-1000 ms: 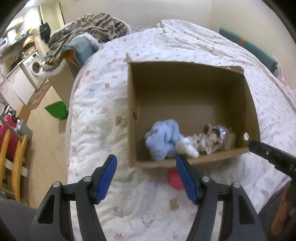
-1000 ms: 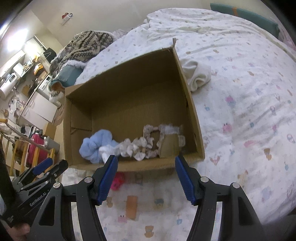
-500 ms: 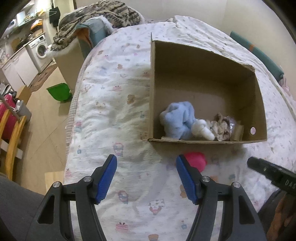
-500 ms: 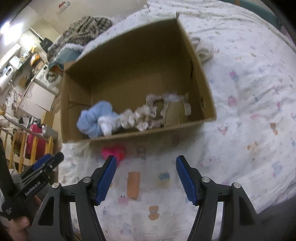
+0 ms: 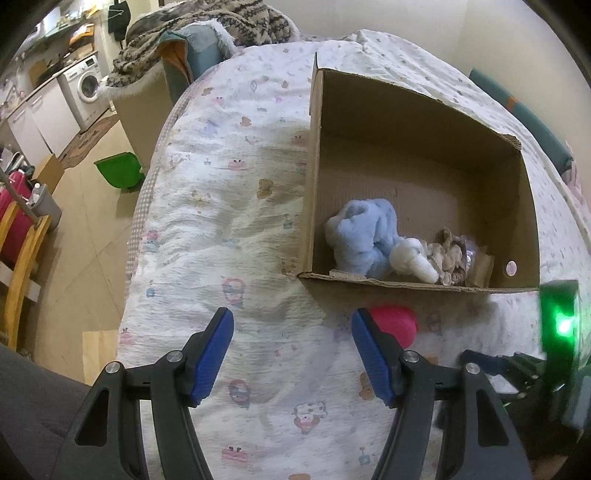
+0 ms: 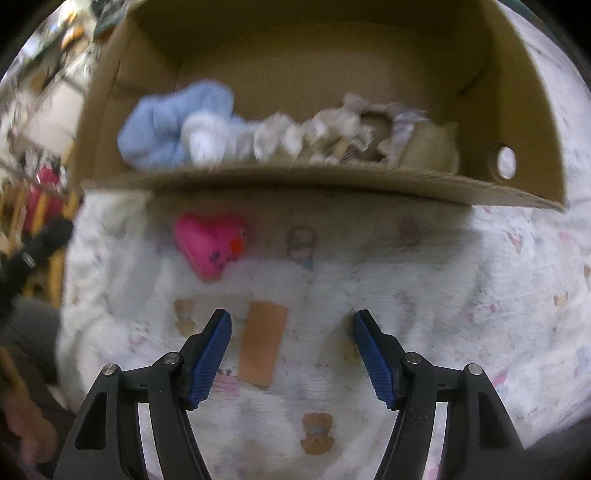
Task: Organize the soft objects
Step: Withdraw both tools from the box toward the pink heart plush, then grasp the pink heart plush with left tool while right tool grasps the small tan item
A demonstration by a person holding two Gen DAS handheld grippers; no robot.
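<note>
A cardboard box [image 5: 513, 206] stands open on the bed [image 5: 221, 221]; it also shows in the right wrist view [image 6: 332, 184]. Inside lie a light blue plush [image 5: 360, 236], a white soft piece [image 5: 412, 260] and a beige ruffled item [image 5: 448, 254]. A pink heart-shaped soft toy [image 6: 208, 240] lies on the quilt just in front of the box, also in the left wrist view [image 5: 397, 321]. An orange rectangular piece [image 6: 263, 341] lies between my right fingers. My left gripper [image 5: 291, 352] and right gripper [image 6: 291, 354] are both open and empty, above the quilt.
A pile of blankets [image 5: 199, 26] sits past the bed's far left corner. A green dustpan [image 5: 120, 171], a washing machine [image 5: 86, 86] and a wooden chair [image 5: 18, 251] are on the floor to the left. The right gripper's body with a green light [image 5: 559, 325] is at right.
Both grippers pulled back from the box and lower toward the quilt. The right view swung down and blurred, and the pink heart and orange piece now sit closer to its fingers.
</note>
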